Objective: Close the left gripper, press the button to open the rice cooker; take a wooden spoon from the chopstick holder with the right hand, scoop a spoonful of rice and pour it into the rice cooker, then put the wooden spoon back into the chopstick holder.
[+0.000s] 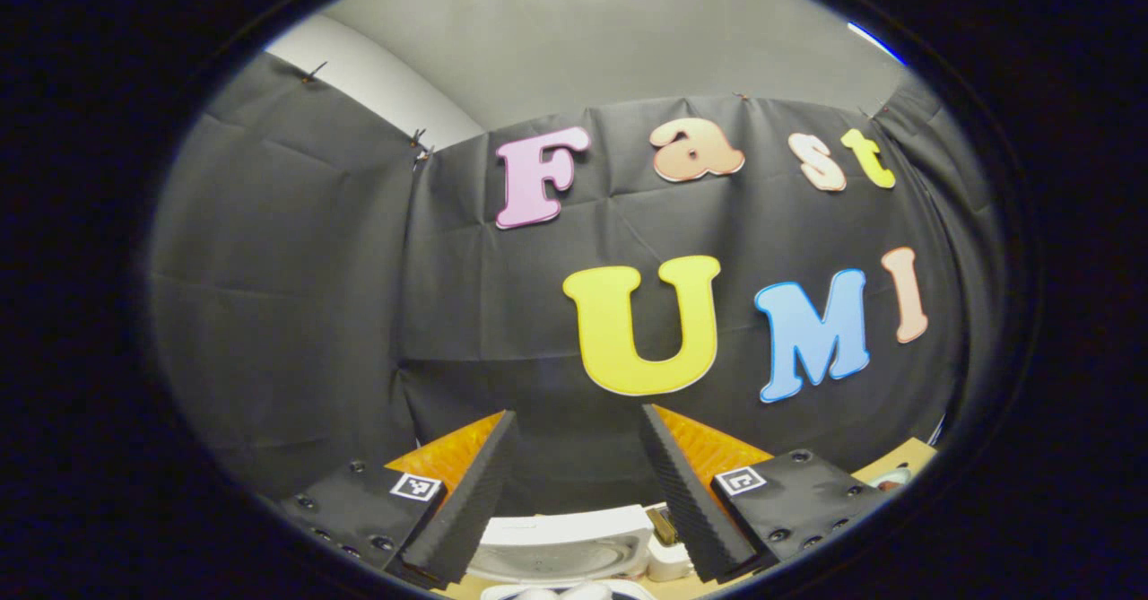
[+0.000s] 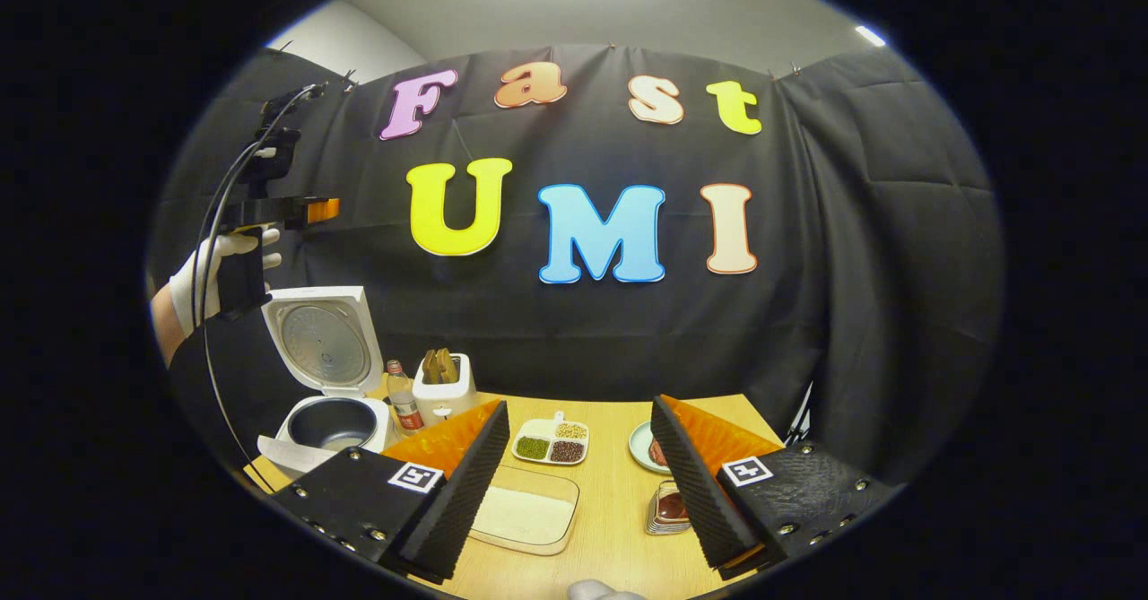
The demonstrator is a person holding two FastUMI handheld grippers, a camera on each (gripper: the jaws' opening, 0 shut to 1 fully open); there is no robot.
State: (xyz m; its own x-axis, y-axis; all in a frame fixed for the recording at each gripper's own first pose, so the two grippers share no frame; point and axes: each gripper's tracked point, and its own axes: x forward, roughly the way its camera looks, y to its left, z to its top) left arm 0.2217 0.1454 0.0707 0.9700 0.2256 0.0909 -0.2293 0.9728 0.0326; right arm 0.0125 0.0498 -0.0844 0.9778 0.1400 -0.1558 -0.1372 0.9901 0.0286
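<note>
In the left gripper view your left gripper (image 1: 578,456) is spread wide with nothing in it, aimed at the booth wall; the cooker's (image 1: 565,546) raised lid peeks up between the fingers; in the right gripper view your right gripper (image 2: 581,456) is wide and empty too, hovering over the table (image 2: 619,528); the cooker (image 2: 327,385) sits far left, lid up, pot showing; the holder (image 2: 443,387) with the spoon (image 2: 439,365) stands just right of it; a rice tray (image 2: 525,510) lies below your fingers; your gloved hand (image 2: 211,273) holds the other gripper up above the cooker
</note>
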